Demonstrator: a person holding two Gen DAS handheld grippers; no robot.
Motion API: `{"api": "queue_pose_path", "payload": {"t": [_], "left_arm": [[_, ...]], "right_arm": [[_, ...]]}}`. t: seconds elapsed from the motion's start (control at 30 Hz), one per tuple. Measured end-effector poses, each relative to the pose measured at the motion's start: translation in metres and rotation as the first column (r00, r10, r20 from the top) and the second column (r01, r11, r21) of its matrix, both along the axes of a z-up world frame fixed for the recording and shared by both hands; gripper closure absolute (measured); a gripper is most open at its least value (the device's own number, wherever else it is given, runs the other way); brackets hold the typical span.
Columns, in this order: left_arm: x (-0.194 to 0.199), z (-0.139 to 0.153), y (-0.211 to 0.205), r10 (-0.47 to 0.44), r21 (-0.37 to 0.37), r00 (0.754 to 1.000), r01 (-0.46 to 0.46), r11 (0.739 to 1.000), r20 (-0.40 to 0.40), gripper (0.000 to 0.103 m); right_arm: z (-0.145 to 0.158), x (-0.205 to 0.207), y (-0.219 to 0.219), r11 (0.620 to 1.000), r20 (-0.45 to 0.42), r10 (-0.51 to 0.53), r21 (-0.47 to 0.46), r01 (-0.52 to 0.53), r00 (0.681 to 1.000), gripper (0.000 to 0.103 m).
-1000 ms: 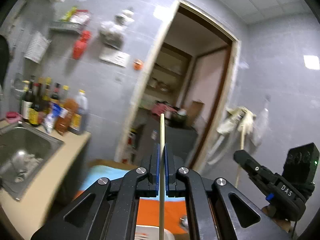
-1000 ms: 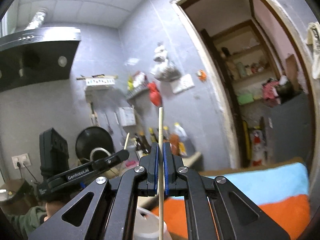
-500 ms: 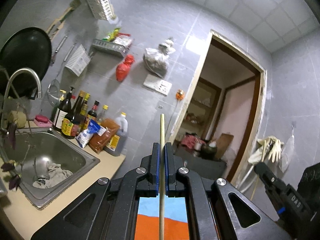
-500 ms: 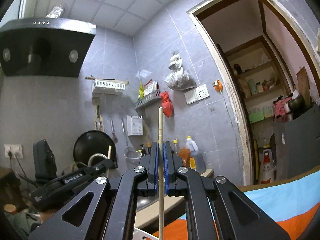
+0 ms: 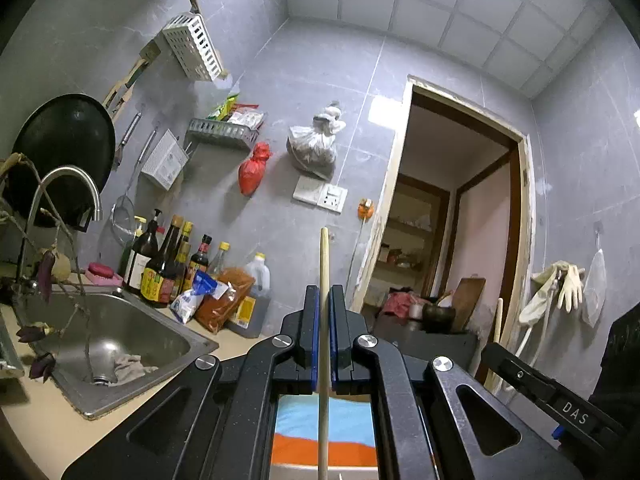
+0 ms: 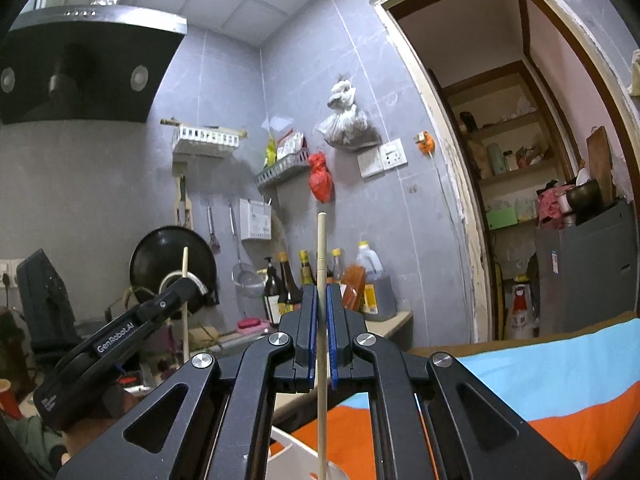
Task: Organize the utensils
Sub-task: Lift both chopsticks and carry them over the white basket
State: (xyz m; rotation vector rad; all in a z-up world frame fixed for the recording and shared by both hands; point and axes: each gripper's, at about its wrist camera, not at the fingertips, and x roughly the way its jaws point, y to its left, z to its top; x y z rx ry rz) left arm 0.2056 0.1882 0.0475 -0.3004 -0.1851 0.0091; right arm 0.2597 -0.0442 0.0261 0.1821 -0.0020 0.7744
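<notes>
My left gripper (image 5: 324, 296) is shut on a pale wooden chopstick (image 5: 324, 264) that stands upright between its blue pads. My right gripper (image 6: 321, 294) is shut on a second wooden chopstick (image 6: 321, 248), also upright. Both grippers are raised and tilted up toward the kitchen wall. In the right wrist view the left gripper (image 6: 176, 292) shows at the left with its chopstick (image 6: 185, 264). In the left wrist view the right gripper's finger (image 5: 552, 396) shows at the lower right. A white container rim (image 6: 296, 456) sits below the right gripper.
A steel sink (image 5: 104, 344) with a curved tap (image 5: 68, 184) lies at the left, with sauce bottles (image 5: 168, 268) along the wall behind it. An orange and blue cloth (image 6: 540, 380) covers the surface below. A doorway (image 5: 452, 232) opens ahead. A black pan (image 5: 60, 152) hangs on the wall.
Both grippers have tilted further upward, each still holding its chopstick. More wall and ceiling show now, and the white container has dropped lower in the right view.
</notes>
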Motion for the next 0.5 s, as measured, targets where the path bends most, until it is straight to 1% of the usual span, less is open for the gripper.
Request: {"api": "queue_pose_path", "payload": {"t": [0.13,0.23,0.37,0.43,0.5], "left_arm": [[0.001,-0.004,0.001,-0.026,0.010,0.999,0.026,1.000,-0.042,0.101],[0.002,-0.006,0.000,-0.063,0.005,0.993,0.064,0.998,-0.103,0.101],[0.004,-0.012,-0.003,-0.121,-0.006,0.973,0.122,0.993,-0.198,0.100],[0.005,-0.016,-0.004,-0.146,-0.025,0.960,0.145,0.989,-0.237,0.100],[0.004,-0.017,-0.006,-0.187,-0.046,0.946,0.181,0.982,-0.266,0.098]], "right_arm": [[-0.006,-0.004,0.002,0.999,-0.016,0.013,-0.046,-0.014,1.000,0.099],[-0.008,-0.005,0.002,0.997,-0.034,0.022,-0.074,-0.024,0.999,0.099],[-0.010,-0.008,-0.001,0.994,-0.065,0.027,-0.105,-0.034,0.998,0.097],[-0.010,-0.011,-0.004,0.993,-0.076,0.025,-0.113,-0.033,0.997,0.093],[-0.009,-0.015,-0.011,0.993,-0.084,0.021,-0.110,-0.030,0.996,0.081]]}}
